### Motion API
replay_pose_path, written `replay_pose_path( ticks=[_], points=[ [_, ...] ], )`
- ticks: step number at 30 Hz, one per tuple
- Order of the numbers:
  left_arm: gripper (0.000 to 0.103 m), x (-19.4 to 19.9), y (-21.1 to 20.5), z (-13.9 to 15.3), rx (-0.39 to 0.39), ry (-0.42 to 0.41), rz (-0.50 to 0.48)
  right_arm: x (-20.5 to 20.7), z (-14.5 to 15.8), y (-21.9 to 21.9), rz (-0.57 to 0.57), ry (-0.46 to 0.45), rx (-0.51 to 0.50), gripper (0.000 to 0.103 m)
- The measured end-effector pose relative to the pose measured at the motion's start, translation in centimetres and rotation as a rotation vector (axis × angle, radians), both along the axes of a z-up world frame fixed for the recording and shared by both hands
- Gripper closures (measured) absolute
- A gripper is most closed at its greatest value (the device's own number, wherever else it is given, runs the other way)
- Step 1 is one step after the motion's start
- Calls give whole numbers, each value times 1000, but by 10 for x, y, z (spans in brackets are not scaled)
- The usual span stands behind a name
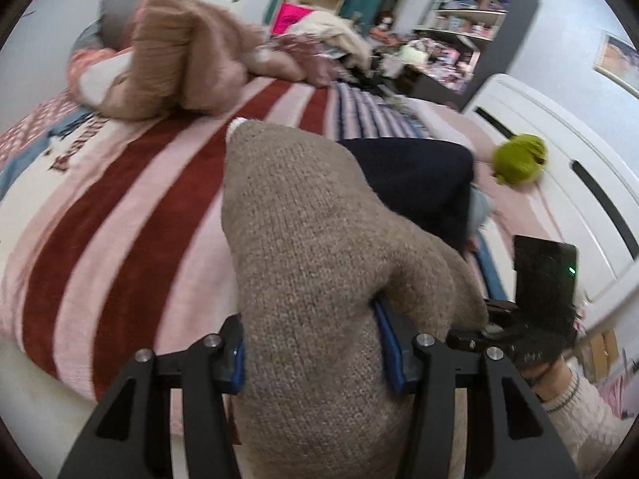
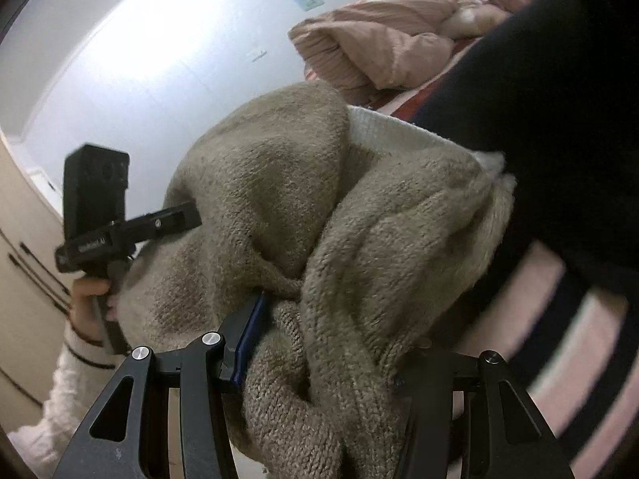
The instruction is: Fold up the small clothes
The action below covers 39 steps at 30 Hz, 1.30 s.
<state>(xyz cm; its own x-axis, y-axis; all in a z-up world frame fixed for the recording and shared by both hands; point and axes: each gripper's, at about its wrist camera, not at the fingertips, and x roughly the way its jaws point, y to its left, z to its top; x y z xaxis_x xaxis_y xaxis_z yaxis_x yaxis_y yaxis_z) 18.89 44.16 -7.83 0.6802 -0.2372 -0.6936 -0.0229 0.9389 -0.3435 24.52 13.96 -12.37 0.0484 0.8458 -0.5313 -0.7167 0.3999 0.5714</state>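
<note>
A taupe knitted garment (image 1: 303,215) hangs bunched above the bed, held at two places. My left gripper (image 1: 315,353) is shut on one thick fold of it, with blue pads (image 1: 389,355) pressing the knit. My right gripper (image 2: 323,355) is shut on another bunch of the same garment (image 2: 259,183), whose white ribbed hem (image 2: 383,127) shows at the top. The knit hides the right-hand finger in the right wrist view. Each gripper's black housing (image 1: 543,279) (image 2: 96,199) shows in the other's view, held by a hand in a white sleeve (image 2: 76,363).
A red-and-pink striped blanket (image 1: 120,199) covers the bed. A dark navy garment (image 1: 419,167) lies just behind the knit. A fluffy pink-brown heap (image 1: 179,52) sits at the far end. A green soft toy (image 1: 519,159) rests by the white panel (image 1: 559,139). Cluttered shelves (image 1: 471,20) stand beyond.
</note>
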Motion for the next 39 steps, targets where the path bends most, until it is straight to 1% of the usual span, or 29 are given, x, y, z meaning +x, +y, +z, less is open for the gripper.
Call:
replay_pose_path(
  ticks=[1, 3, 9, 11, 13, 17, 19, 20, 24, 25, 28, 31, 33, 35, 36, 37, 39],
  points=[
    [55, 2, 8, -4, -1, 7, 13, 1, -2, 13, 4, -13, -21, 58],
    [55, 15, 20, -12, -8, 17, 41, 3, -5, 27, 10, -18, -43, 58],
    [55, 47, 40, -45, -17, 74, 101, 13, -22, 45, 4, -22, -98, 59],
    [54, 50, 47, -54, -33, 86, 115, 18, -23, 43, 5, -23, -103, 59],
    [54, 43, 47, -56, -47, 84, 124, 17, -24, 40, 10, -26, -110, 59],
    [53, 37, 43, -55, -32, 83, 130, 10, -19, 38, 29, -75, -142, 59],
    [52, 37, 42, -53, -28, 88, 140, 8, -19, 33, 28, -66, -141, 59],
    [51, 36, 40, -51, -23, 91, 146, 13, -18, 47, 26, -64, -141, 59],
    [49, 28, 31, -42, 22, 88, 176, 15, -16, 47, 23, -72, -147, 59],
    [48, 27, 29, -41, 33, 91, 178, 23, -19, 59, 18, -77, -148, 59],
    [48, 20, 21, -35, 86, 102, 195, 22, -15, 51, 0, -93, -144, 59],
    [49, 8, 16, -23, 142, 88, 233, 20, -11, 41, -7, -102, -146, 59],
    [49, -1, 11, -12, 147, 63, 233, 14, -5, 32, -10, -125, -146, 59],
    [49, -9, 0, -3, 184, 50, 235, 8, 1, 23, -12, -132, -132, 59],
    [49, -14, -11, 2, 223, 37, 231, 5, 4, 18, -14, -135, -126, 59],
    [49, -18, -21, 6, 245, 26, 223, 2, 7, 12, -20, -145, -123, 59],
    [49, -25, -41, 14, 257, -3, 206, -7, 14, -2, -35, -187, -123, 59]
  ],
)
